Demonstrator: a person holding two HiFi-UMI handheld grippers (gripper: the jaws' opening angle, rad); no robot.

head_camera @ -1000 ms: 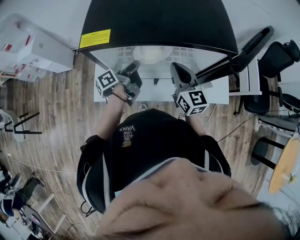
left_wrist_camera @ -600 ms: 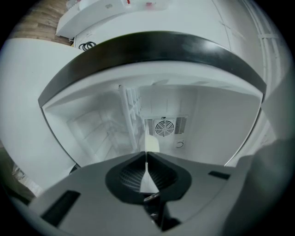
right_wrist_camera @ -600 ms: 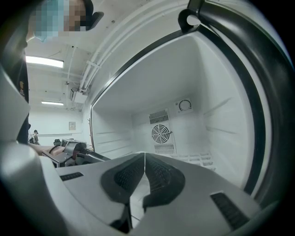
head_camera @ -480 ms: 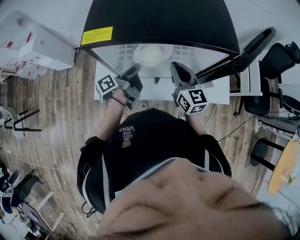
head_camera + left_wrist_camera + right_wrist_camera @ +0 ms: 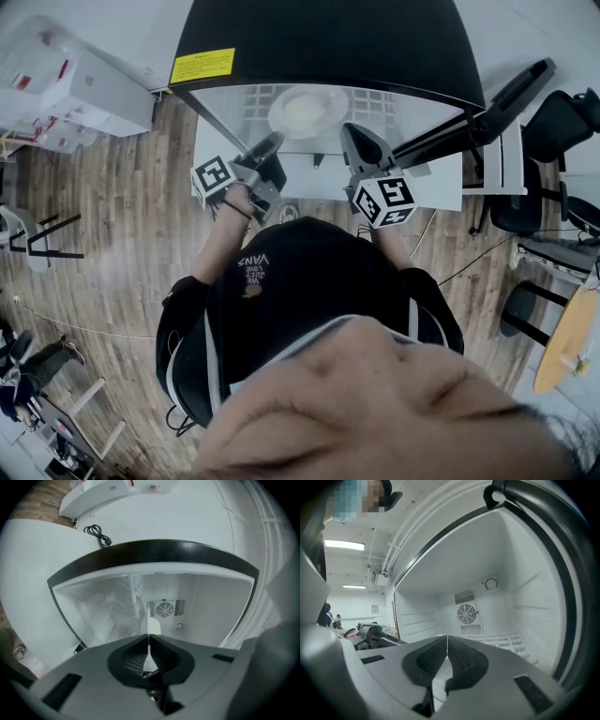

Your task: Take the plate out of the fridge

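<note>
Fridge (image 5: 319, 42) open; plate (image 5: 307, 110) inside, rim pinched by left gripper (image 5: 148, 636).

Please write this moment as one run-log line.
fridge open | plate on shelf | left tool shut on plate | right tool shut, empty

The black shirt (image 5: 281, 281) bears "VANS" upside down; the yellow label (image 5: 203, 66) on the fridge (image 5: 319, 37) is unreadable.

At 12 o'clock the fridge (image 5: 319, 47) mouth stands open ahead of me. It is clear between my left gripper (image 5: 272, 141) and right gripper (image 5: 351, 131), up to the plate (image 5: 307, 110). Its left wall (image 5: 202, 122) crowds 10 o'clock, and the open door (image 5: 516, 89) bars 2 o'clock.
</note>
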